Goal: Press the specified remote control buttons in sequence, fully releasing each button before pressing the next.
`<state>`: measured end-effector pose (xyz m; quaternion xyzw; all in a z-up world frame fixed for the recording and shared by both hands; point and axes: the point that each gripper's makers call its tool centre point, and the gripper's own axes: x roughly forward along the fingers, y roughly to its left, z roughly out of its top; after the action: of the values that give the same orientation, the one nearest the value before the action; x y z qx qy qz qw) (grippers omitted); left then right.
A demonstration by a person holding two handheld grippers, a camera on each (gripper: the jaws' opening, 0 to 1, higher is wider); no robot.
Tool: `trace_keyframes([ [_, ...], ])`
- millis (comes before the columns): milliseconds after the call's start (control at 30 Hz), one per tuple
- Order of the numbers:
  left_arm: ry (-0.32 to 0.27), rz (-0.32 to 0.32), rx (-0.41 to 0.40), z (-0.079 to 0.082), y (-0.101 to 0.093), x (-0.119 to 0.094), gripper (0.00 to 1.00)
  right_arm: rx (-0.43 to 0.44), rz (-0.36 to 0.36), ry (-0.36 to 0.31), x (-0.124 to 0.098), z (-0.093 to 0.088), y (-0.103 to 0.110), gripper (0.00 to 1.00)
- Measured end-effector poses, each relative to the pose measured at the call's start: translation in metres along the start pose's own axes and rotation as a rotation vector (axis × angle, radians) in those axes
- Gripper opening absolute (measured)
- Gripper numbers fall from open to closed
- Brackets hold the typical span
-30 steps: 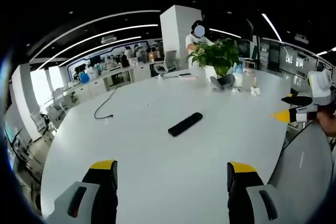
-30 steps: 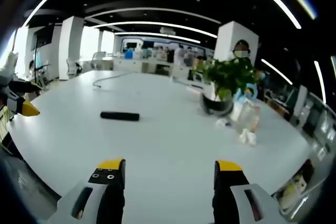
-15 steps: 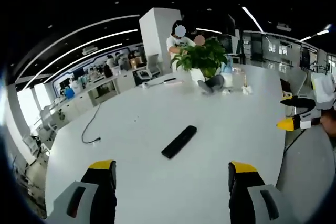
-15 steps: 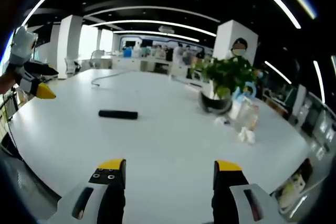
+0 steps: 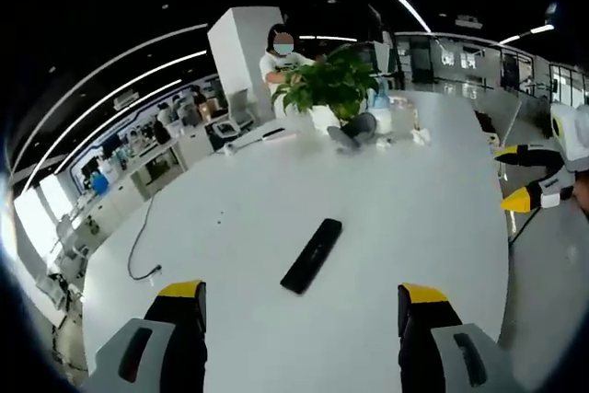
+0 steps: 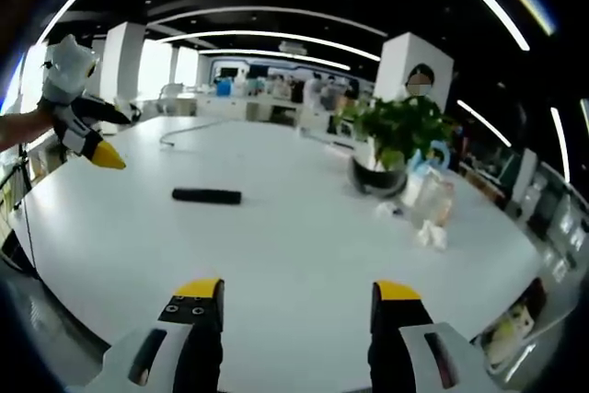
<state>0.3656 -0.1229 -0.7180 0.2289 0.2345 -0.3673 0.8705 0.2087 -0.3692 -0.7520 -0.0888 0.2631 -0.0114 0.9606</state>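
A slim black remote control (image 5: 311,255) lies flat on the big white table (image 5: 414,218), just beyond my left gripper (image 5: 302,306), whose yellow-tipped jaws stand wide apart and hold nothing. My right gripper (image 5: 515,175) comes in from the right over the table's edge, open. In the right gripper view the remote (image 6: 206,195) lies left of centre on the table (image 6: 304,236). My right gripper (image 6: 296,294) is open and well short of it. The left gripper (image 6: 112,135), held by a hand, hovers open to the remote's left.
A potted green plant (image 5: 331,85) (image 6: 400,135) stands at the far side, with bottles and small items (image 6: 428,209) beside it. A person (image 5: 281,52) stands behind the plant. A dark cable (image 5: 138,241) trails over the table's left part. Office desks fill the background.
The left gripper has risen and come in over the table, nearer the remote. The right gripper has hardly moved. The remote lies where it was.
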Motion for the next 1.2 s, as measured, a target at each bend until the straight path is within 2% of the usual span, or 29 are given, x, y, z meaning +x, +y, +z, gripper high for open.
trace_keyframes([
  [67, 0.004, -0.018, -0.01, 0.003, 0.002, 0.006, 0.89, -0.001, -0.003, 0.003, 0.0, -0.001, -0.001, 0.62],
  [233, -0.006, -0.039, -0.004, 0.011, 0.008, 0.022, 0.79, 0.002, -0.007, 0.006, 0.0, -0.001, -0.002, 0.62],
  [500, 0.034, -0.086, 0.092, 0.015, 0.017, 0.049, 0.74, -0.009, 0.006, 0.021, 0.001, -0.003, 0.001, 0.61],
  [567, 0.079, -0.149, 0.069, 0.014, 0.012, 0.054, 0.72, -0.01, 0.009, 0.024, 0.002, -0.004, 0.001, 0.6],
  [633, 0.08, -0.167, 0.078, 0.017, 0.012, 0.058, 0.71, -0.008, 0.007, 0.022, 0.002, -0.004, 0.001, 0.59],
  [733, 0.126, -0.24, 0.1, 0.015, 0.007, 0.066, 0.65, -0.006, 0.006, 0.027, 0.002, -0.005, 0.001, 0.59],
  [800, 0.131, -0.259, 0.123, 0.016, 0.008, 0.074, 0.6, -0.007, 0.009, 0.029, 0.002, -0.005, 0.001, 0.59],
  [867, 0.16, -0.292, 0.147, 0.012, 0.006, 0.079, 0.56, -0.008, 0.01, 0.03, 0.002, -0.005, 0.001, 0.59],
  [967, 0.206, -0.311, 0.199, 0.003, 0.008, 0.09, 0.55, -0.004, 0.006, 0.031, 0.002, -0.005, 0.0, 0.58],
  [1033, 0.252, -0.347, 0.221, -0.005, 0.006, 0.096, 0.53, 0.0, 0.003, 0.028, 0.002, -0.005, -0.001, 0.58],
  [1200, 0.312, -0.389, 0.222, -0.017, 0.003, 0.113, 0.52, -0.005, 0.003, 0.039, 0.004, -0.007, 0.0, 0.58],
])
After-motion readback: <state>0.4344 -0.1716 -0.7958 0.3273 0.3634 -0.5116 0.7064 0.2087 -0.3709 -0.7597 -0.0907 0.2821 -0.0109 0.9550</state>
